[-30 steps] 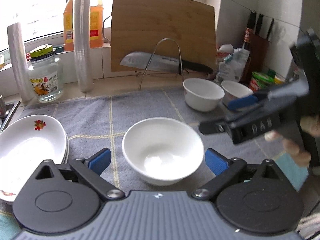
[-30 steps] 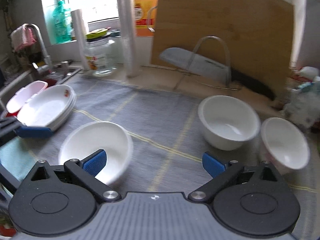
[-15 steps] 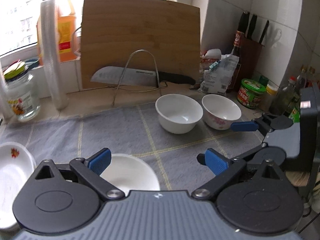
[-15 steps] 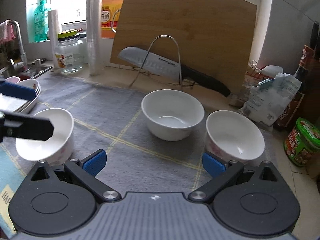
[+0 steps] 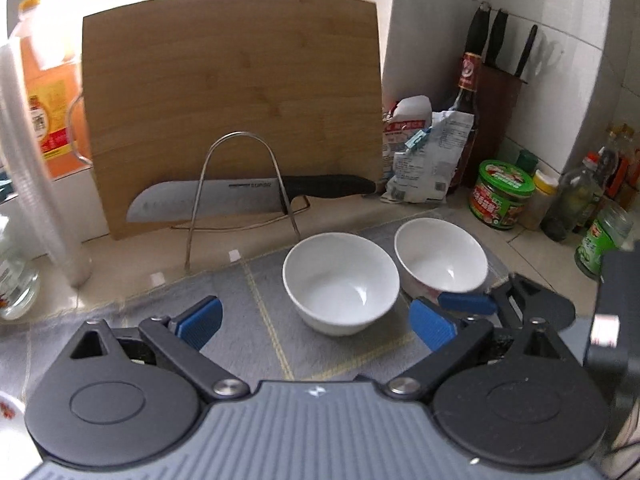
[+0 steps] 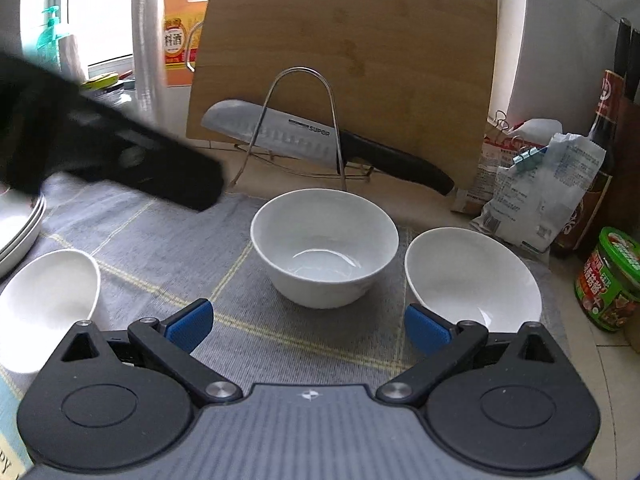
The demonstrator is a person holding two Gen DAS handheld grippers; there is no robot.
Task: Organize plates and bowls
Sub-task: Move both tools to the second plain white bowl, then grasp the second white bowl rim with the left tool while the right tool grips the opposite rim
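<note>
Two white bowls stand side by side on the grey mat: a plain bowl (image 5: 340, 280) (image 6: 324, 244) and, to its right, a bowl (image 5: 440, 256) (image 6: 472, 276) with a flower print outside. My left gripper (image 5: 316, 322) is open and empty, just short of the plain bowl. My right gripper (image 6: 307, 326) is also open and empty; its right finger is near the flowered bowl's rim. A third white bowl (image 6: 44, 296) sits at the left, beside stacked white plates (image 6: 20, 224). One blue finger (image 5: 464, 303) of the right gripper shows against the flowered bowl. The left gripper is a dark blur (image 6: 120, 156).
A bamboo cutting board (image 5: 232, 112) leans at the back behind a wire rack holding a knife (image 5: 240, 196). Bags (image 5: 424, 160), a sauce bottle, a knife block (image 5: 500, 92) and jars (image 5: 500, 194) crowd the right. A film roll (image 5: 24, 168) and an oil jug stand at the left.
My left gripper swung right and rose, away from the bowl by the plates, and now faces the two right-hand bowls. The right gripper turned right and drew closer to them.
</note>
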